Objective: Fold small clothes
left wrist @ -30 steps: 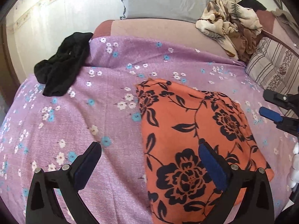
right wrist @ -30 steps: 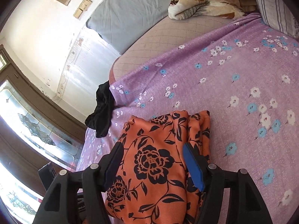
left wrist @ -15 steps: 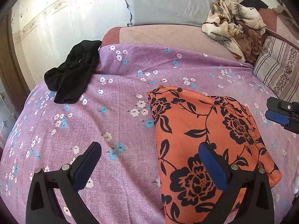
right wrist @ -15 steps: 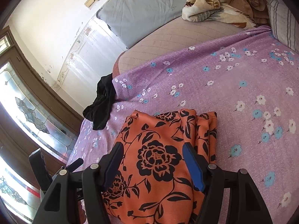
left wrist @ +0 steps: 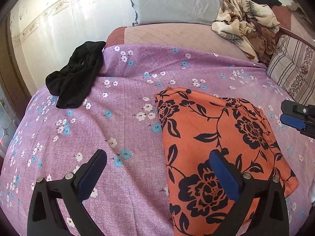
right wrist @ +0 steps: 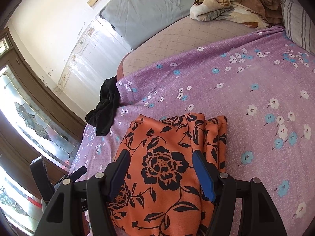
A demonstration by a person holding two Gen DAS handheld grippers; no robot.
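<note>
A folded orange garment with black flowers (left wrist: 216, 141) lies on the purple flowered bedsheet (left wrist: 122, 118); it also shows in the right wrist view (right wrist: 167, 167). My left gripper (left wrist: 157, 169) is open and empty above the garment's left edge, its right finger over the cloth. My right gripper (right wrist: 159, 169) is open and empty, hovering over the garment; its tip shows at the right of the left wrist view (left wrist: 295, 118). A crumpled black garment (left wrist: 76, 74) lies at the bed's far left corner, also in the right wrist view (right wrist: 106, 108).
A grey pillow (left wrist: 177, 2) leans on the wall at the back. A beige patterned blanket heap (left wrist: 248, 25) and a striped pillow (left wrist: 291, 72) sit at the back right. A stained-glass door (right wrist: 29, 108) stands left of the bed.
Both grippers have drawn back and lifted slightly from the orange garment, so more of the bed shows. The garment lies still. Both stay open.
</note>
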